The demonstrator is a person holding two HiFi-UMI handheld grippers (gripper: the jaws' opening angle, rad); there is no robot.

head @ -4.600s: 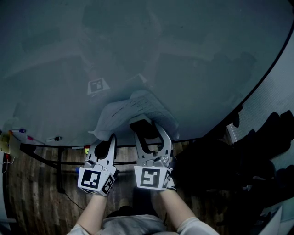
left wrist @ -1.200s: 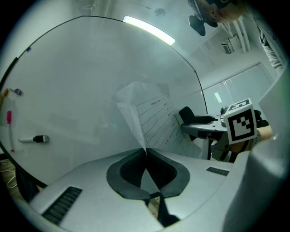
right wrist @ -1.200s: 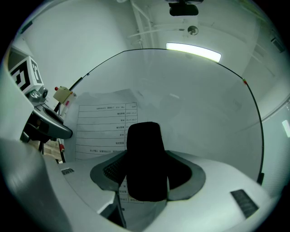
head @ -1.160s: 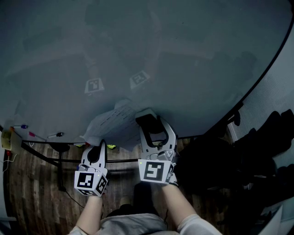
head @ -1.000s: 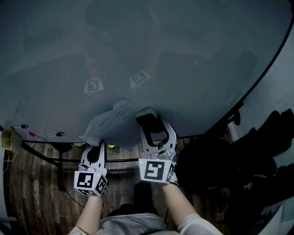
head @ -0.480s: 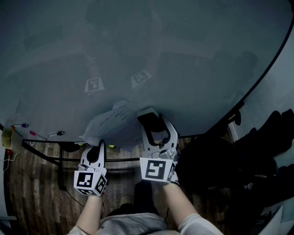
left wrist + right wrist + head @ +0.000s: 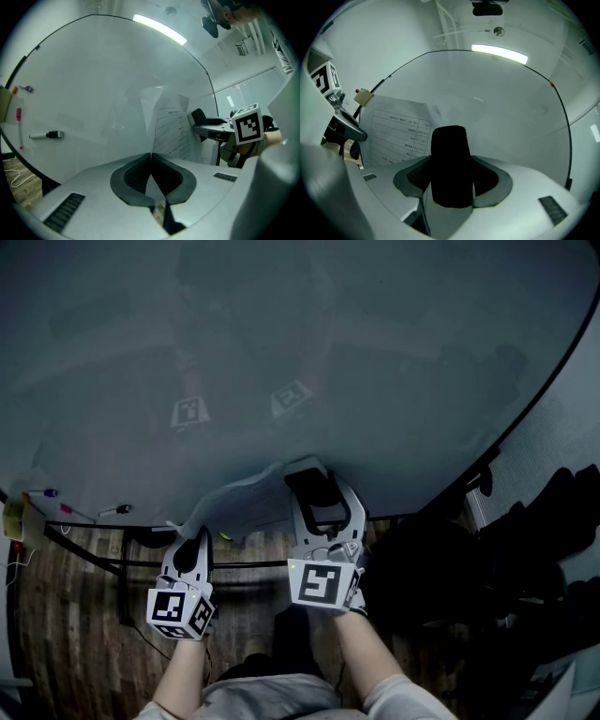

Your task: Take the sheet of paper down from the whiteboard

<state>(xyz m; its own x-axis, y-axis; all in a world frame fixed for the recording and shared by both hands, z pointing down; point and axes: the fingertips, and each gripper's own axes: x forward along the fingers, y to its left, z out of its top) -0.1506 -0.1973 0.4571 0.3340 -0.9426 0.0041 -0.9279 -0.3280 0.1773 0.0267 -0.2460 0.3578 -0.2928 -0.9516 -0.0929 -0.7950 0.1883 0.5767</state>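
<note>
While the left gripper [image 7: 151,155] clamps its jaws tight on an edge of the sheet of paper [image 7: 171,124], the sheet rises ahead of it, curling off the whiteboard [image 7: 300,352]. Just to its right, the right gripper [image 7: 452,161] holds a black block [image 7: 449,140] between widely spread jaws, beside the sheet and facing the board. A marker [image 7: 47,135] lies against the board, well left of the left gripper.
</note>
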